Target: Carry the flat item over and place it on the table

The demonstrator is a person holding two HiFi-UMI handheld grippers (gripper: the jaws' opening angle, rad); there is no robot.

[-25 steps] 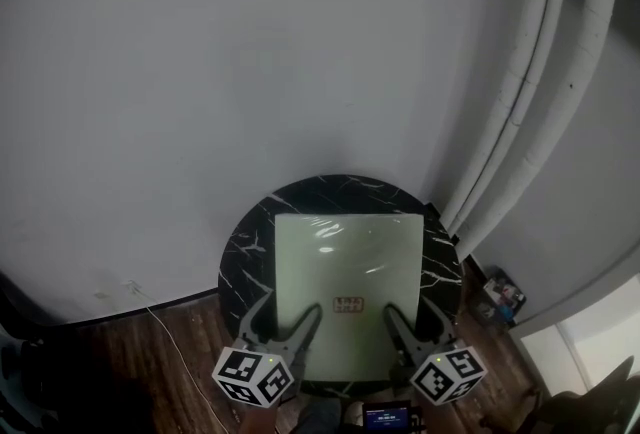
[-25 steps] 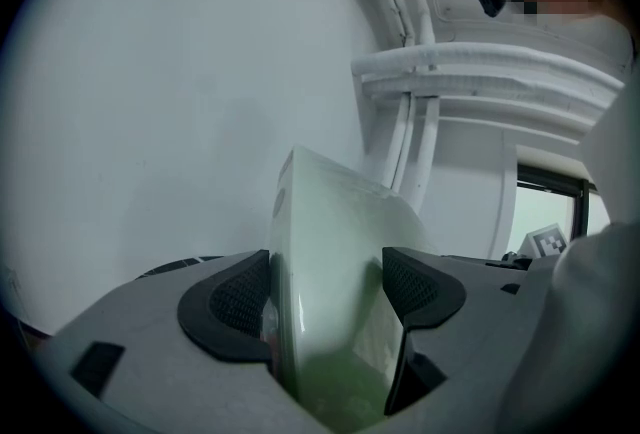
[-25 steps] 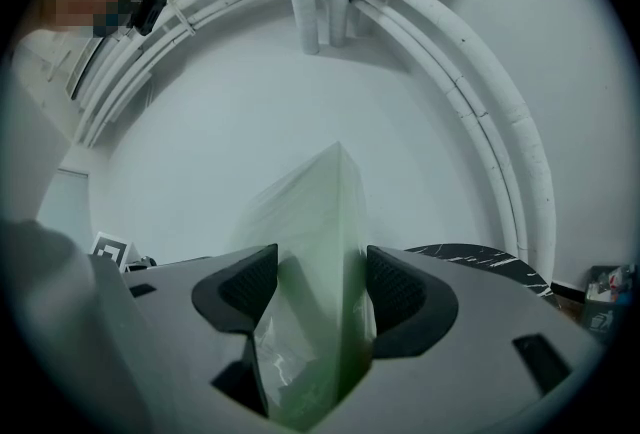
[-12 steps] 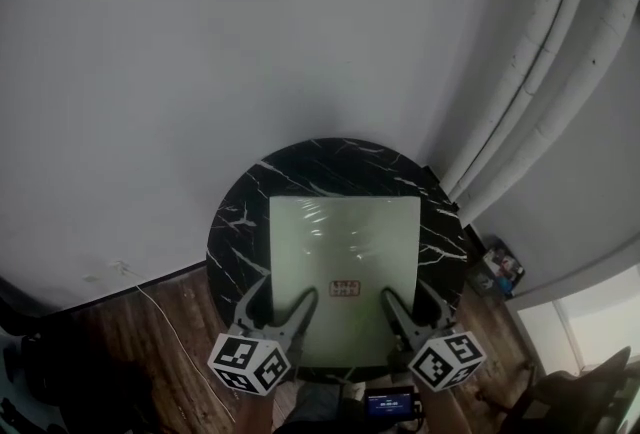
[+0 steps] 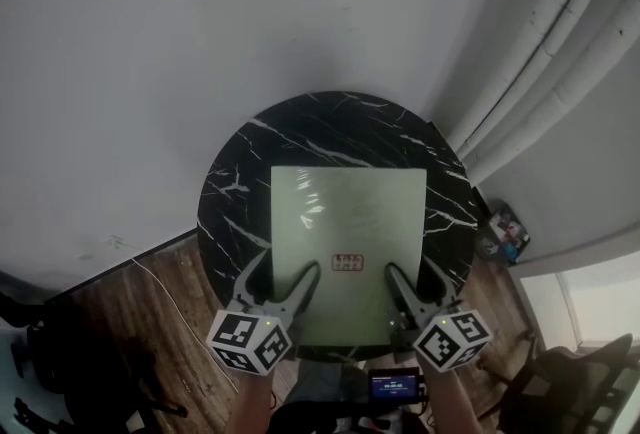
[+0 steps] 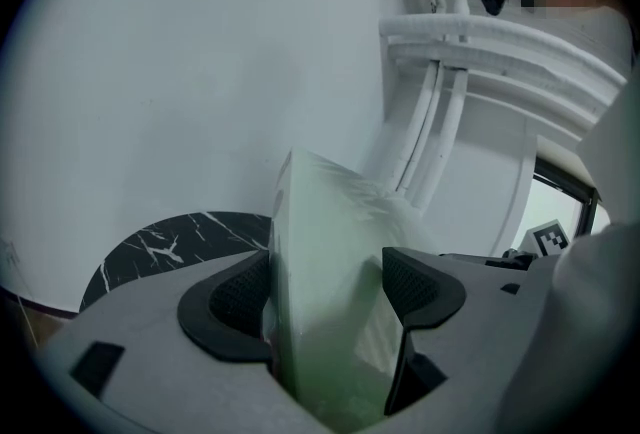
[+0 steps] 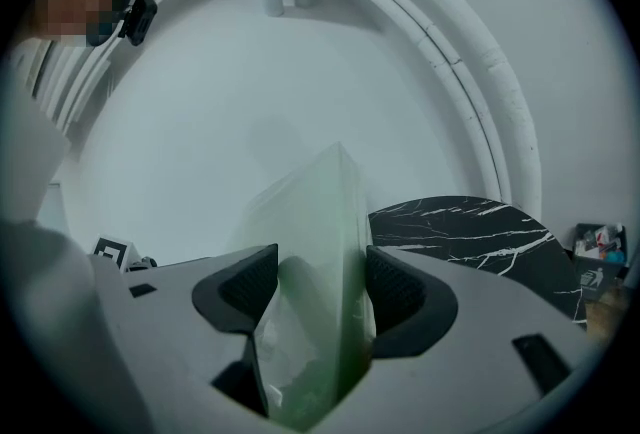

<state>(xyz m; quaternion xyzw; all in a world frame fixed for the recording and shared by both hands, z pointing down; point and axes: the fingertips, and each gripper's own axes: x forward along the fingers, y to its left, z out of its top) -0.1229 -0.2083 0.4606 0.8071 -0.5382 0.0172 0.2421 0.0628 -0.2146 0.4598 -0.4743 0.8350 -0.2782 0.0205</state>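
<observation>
- The left tool (image 5: 283, 280) and the right tool (image 5: 412, 280) are each clamped on the near edge of the pale green flat item (image 5: 348, 222).
- That grip is shown only in the gripper views.
- The item's position over the middle of the table (image 5: 330, 127) is shown only in the head view.
- Two tools, one item and one table are counted.

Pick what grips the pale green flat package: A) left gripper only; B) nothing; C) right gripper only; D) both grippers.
D: the left gripper and the right gripper each have jaws clamped on the flat package at its near edge.
</observation>
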